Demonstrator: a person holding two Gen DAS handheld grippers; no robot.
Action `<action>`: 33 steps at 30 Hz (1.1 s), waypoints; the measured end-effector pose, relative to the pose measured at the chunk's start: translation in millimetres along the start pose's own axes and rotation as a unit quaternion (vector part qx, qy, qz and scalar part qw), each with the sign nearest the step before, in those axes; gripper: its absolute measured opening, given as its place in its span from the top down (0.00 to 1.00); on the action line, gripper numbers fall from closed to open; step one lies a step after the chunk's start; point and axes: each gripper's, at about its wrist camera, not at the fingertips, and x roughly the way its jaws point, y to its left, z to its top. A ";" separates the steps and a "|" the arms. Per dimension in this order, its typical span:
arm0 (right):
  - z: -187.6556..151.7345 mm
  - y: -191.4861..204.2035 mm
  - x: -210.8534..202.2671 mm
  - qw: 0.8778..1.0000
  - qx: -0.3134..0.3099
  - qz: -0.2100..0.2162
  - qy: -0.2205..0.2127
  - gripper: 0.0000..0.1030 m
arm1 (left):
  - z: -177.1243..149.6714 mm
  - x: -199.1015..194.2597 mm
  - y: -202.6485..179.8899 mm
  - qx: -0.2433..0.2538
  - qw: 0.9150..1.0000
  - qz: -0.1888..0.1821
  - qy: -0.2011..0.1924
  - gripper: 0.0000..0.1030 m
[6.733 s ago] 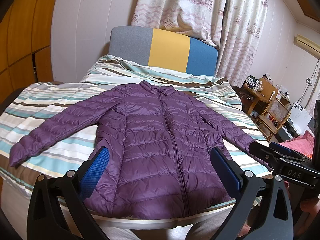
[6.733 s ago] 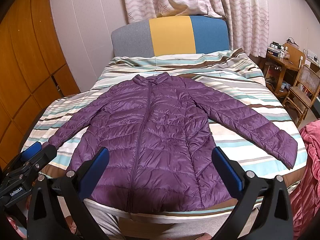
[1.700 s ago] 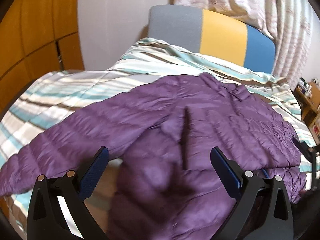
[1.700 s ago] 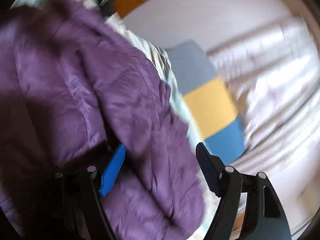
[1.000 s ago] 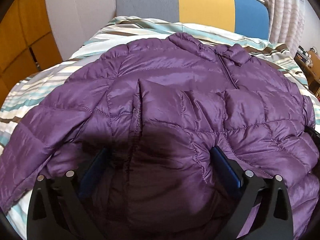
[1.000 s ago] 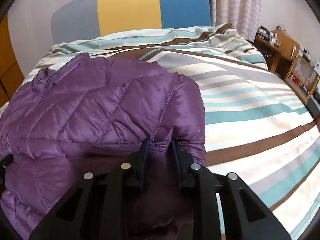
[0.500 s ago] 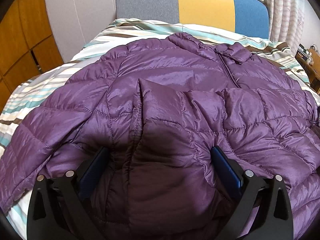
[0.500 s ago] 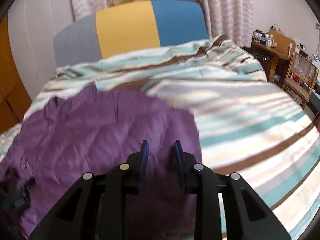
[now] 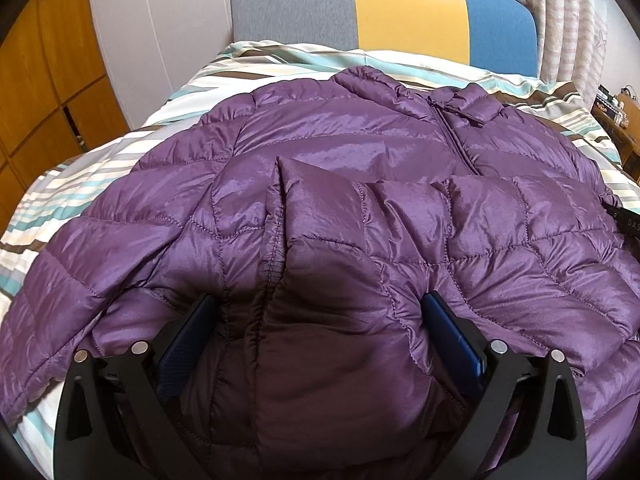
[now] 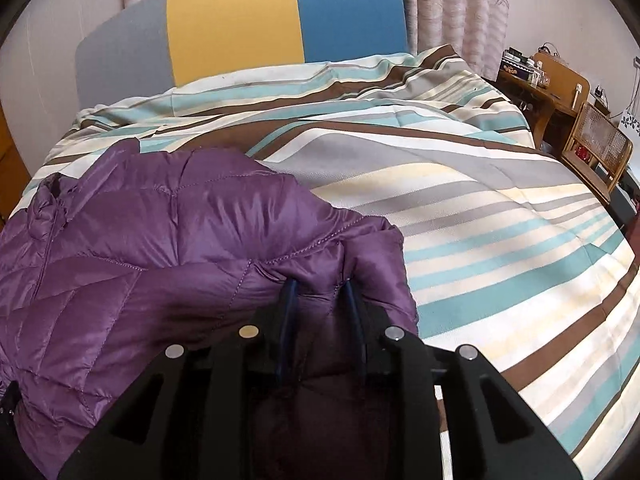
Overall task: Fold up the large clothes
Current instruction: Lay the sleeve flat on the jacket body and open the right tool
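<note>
The purple quilted down jacket (image 9: 360, 184) lies on the striped bed cover (image 10: 460, 184), collar toward the headboard at the top of the frame, so its long axis runs from the bottom of the frame upward. One sleeve is folded across the body.

The right gripper (image 10: 320, 292) has its fingers narrow and pressing on a fold at the jacket's right edge, in the lower centre of the right wrist view; bare cover lies to the right of it.

The left gripper (image 9: 320, 316) has its fingers wide, with the folded sleeve bulging between them; I cannot tell if they press it.

The unfolded sleeve extends to the lower left of the left wrist view, so I judge that the left gripper is nearer to it for the next fold.
</note>
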 end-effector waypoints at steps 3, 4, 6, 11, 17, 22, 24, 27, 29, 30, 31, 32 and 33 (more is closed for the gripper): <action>1.2 -10.6 -11.3 0.999 0.022 0.031 -0.002 0.70 | 0.6 0.7 -0.1 -0.002 1.000 -0.003 0.001 0.03; 0.3 -14.3 -22.0 0.999 0.032 0.042 -0.010 0.63 | 1.1 0.9 -0.4 -0.003 1.000 -0.003 0.001 0.03; -6.6 -18.8 -50.9 0.996 0.040 0.064 -0.040 0.59 | 1.0 1.5 1.7 -0.003 1.000 -0.004 0.001 0.03; -43.0 -9.4 -101.3 0.997 0.001 0.062 -0.048 0.59 | 1.8 1.9 1.0 -0.004 1.000 -0.004 0.002 0.03; -73.3 2.0 -87.5 0.999 -0.023 0.022 -0.010 0.56 | 1.6 2.0 1.3 -0.005 1.000 -0.006 0.002 0.03; -78.5 12.0 -76.2 0.999 -0.044 -0.007 0.002 0.54 | 1.8 3.2 0.7 -0.003 1.000 -0.004 0.005 0.03; -79.7 15.0 -74.6 0.999 -0.050 -0.017 0.001 0.52 | 1.8 2.9 0.5 -0.003 1.000 -0.005 0.006 0.03; -80.6 15.3 -72.7 0.998 -0.051 -0.029 0.000 0.46 | 2.1 1.7 3.4 -0.008 1.000 -0.016 0.011 0.03; -79.8 12.9 -71.5 0.999 -0.045 -0.031 0.004 0.40 | 2.9 -5.3 10.4 -0.012 0.999 -0.031 0.019 0.03; -79.5 9.2 -69.7 0.999 -0.035 -0.029 0.007 0.36 | 3.6 -8.8 14.3 -0.014 0.999 -0.034 0.019 0.03; -79.9 4.3 -69.0 0.999 -0.026 -0.025 0.011 0.33 | 3.3 -14.6 20.0 -0.023 0.999 -0.039 0.012 0.03; -79.5 0.7 -68.1 1.000 -0.018 -0.019 0.014 0.33 | 1.5 -23.5 29.3 -0.039 0.998 -0.046 -0.001 0.03; -78.9 -1.7 -67.9 1.000 -0.012 -0.013 0.015 0.32 | 0.3 -29.0 36.7 -0.051 0.997 -0.048 -0.009 0.03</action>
